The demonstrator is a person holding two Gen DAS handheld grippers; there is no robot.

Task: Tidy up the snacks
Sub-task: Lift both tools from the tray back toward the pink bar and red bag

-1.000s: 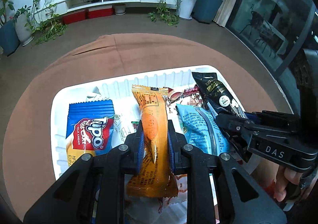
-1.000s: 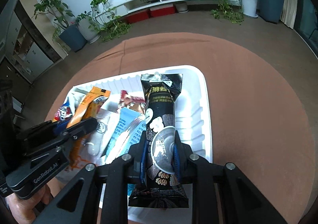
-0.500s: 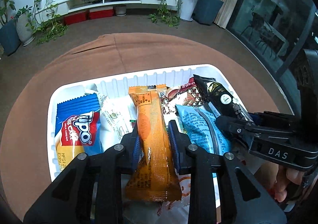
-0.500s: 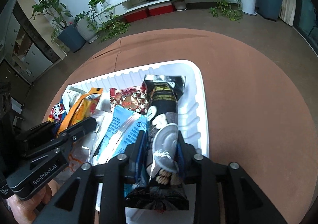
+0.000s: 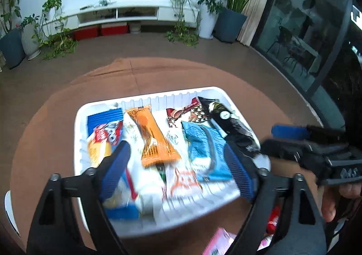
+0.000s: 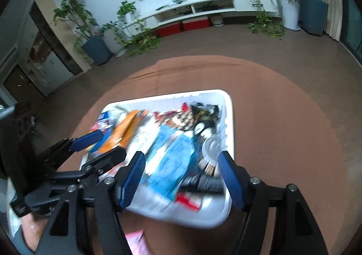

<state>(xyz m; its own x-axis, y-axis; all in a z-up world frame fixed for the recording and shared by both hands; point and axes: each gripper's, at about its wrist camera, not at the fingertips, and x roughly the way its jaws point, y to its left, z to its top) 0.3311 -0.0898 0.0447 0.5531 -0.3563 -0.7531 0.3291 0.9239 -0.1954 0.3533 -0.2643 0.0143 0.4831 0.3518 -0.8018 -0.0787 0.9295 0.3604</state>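
Snacks lay packed side by side in a white tray [image 5: 81,119] that sat on a round brown table [image 5: 45,132]. From the left wrist view, the row ran from a blue-and-red wafer pack [image 5: 105,132] at the tray's left end, to an orange bar [image 5: 153,139], a light-blue packet [image 5: 204,148] and a black packet [image 5: 235,128] against the right wall. A small red-and-brown wrapper [image 5: 187,114] rested near the far rim, between the orange bar and the black packet, and white wrappers showed beneath the others.

The left claw [image 5: 178,169] was spread wide over the near part of the tray — its blue pads [image 5: 115,169] stood apart on either side of the orange bar and the light-blue packet, gripping nothing. The orange bar lay flat on the pile, free of both pads.

The right claw [image 6: 183,178] was likewise released, its pads [image 6: 229,180] splayed to either side of the light-blue packet [image 6: 174,157] and the black packet [image 6: 203,132], which lay in the tray [image 6: 228,119] along its right wall. In that view the orange bar [image 6: 122,132] sat further left, beside the left claw [image 6: 99,146], whose fingers reached in from the left edge, also parted.

Both views were blurred near the tray, so print on the wrappers was mostly unreadable. Something pink [image 5: 217,243] lay on the table just in front of the tray — too blurred to identify.
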